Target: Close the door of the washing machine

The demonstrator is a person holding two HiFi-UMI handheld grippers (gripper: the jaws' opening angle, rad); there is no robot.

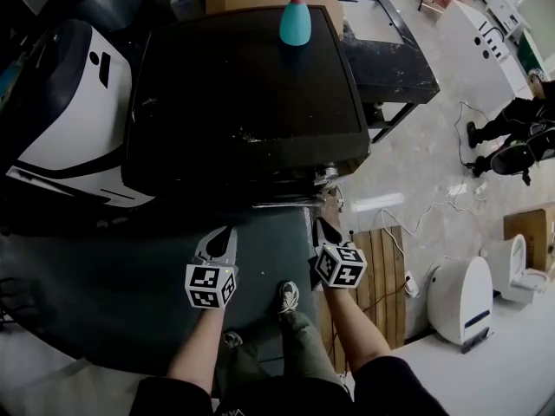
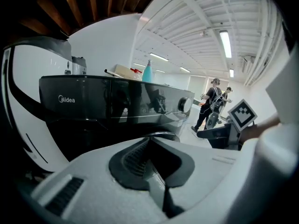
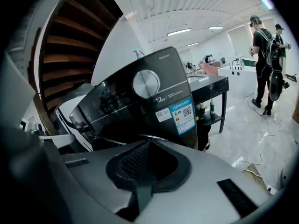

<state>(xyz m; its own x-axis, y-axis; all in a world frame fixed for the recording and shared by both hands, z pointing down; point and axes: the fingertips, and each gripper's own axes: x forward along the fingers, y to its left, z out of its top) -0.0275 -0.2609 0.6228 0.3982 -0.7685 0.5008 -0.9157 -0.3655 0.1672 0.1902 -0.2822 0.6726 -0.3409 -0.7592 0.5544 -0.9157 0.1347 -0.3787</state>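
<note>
Left gripper [image 1: 220, 234]: pinching shut, empty.
Right gripper [image 1: 322, 225]: likewise pinching shut, probably readying a push.
Washer [image 1: 247, 102]: standing just ahead.

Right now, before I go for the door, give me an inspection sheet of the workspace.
Surface: washing machine top, dark, with dusty specks.
Job's things: door state cannot be told; dial on the front panel.
Clutter: teal spray bottle at the top's rear edge.
Grippers: left gripper and right gripper in front of the machine, fingers shut, empty.
Cables: white cables loose on the floor, right side.
Surroundings: white appliance left, black table right, wooden pallet, two people beyond.
</note>
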